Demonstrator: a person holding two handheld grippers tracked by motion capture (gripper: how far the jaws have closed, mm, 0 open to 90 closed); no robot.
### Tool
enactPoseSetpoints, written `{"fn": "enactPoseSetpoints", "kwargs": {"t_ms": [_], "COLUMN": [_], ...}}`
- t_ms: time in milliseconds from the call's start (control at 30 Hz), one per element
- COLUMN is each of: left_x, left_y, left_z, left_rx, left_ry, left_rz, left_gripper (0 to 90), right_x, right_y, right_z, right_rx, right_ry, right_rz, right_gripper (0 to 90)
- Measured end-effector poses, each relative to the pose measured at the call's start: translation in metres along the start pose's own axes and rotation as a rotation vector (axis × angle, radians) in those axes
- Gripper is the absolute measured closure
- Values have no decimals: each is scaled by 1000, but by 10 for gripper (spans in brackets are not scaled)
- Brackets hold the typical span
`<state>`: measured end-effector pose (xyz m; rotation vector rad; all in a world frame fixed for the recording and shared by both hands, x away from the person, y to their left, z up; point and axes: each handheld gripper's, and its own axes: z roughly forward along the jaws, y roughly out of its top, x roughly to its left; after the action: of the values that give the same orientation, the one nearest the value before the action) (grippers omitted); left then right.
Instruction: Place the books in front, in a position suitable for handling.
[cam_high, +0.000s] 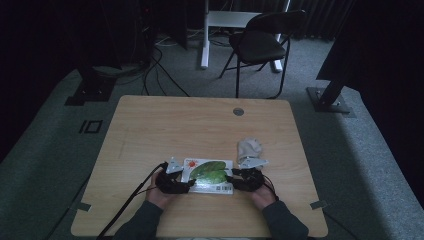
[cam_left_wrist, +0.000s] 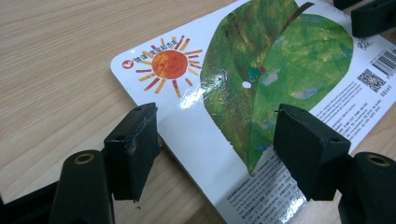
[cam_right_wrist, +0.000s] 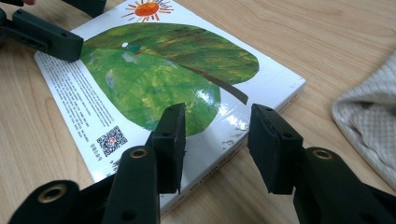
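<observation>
a person sits at the near edge of a pale wooden table (cam_high: 150, 125), a gripper in each hand, both brought up to a flat picture book (cam_high: 208, 176) that lies cover-up on the wood just in front of them. the book's cover shows a big green leaf (cam_left_wrist: 275, 70), an orange sun (cam_left_wrist: 169, 64) in one corner, and small print with a barcode along one side.

the left gripper (cam_high: 176, 183) sits at the book's left short edge. in the left gripper view its jaws stand spread, one over the bare table beside the book's edge and the other above the glossy cover near the tip of the leaf; neither pad presses on anything that i can see, and whether the one over the cover touches it i cannot tell.

the right gripper (cam_high: 242, 179) is at the book's right end. in the right gripper view its jaws are also apart, straddling the near corner of the book, one pad over the cover by the leaf and the other just off the spine side above the table. nothing is pinched between them.

a crumpled white knitted cloth (cam_high: 249, 148) lies on the table just beyond the right gripper, near the book but apart from it
</observation>
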<state>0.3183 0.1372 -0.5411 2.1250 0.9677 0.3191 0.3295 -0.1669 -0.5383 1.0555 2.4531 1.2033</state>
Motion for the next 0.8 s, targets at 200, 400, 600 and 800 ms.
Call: {"fn": "enactPoseSetpoints", "kwargs": {"t_ms": [200,400,600,800], "left_x": [-1,1,-2,-7], "left_y": [-2,-5,-8,-13], "left_z": [-2,-5,-8,-13], "left_rx": [3,7,11,18], "left_ry": [7,-12,-6,7], "left_rz": [-13,-41,-60,-63], "left_gripper": [317,318,319,317], "right_x": [-4,-6,-2,0], "right_y": [1,0,-2,-4], "right_z": [4,5,5,5], "right_rx": [-17,-30,-53,-61], "right_ry": [20,32,19,34], "right_rz": [-12,-22,-28,-45], "right_gripper": [575,577,591,593]}}
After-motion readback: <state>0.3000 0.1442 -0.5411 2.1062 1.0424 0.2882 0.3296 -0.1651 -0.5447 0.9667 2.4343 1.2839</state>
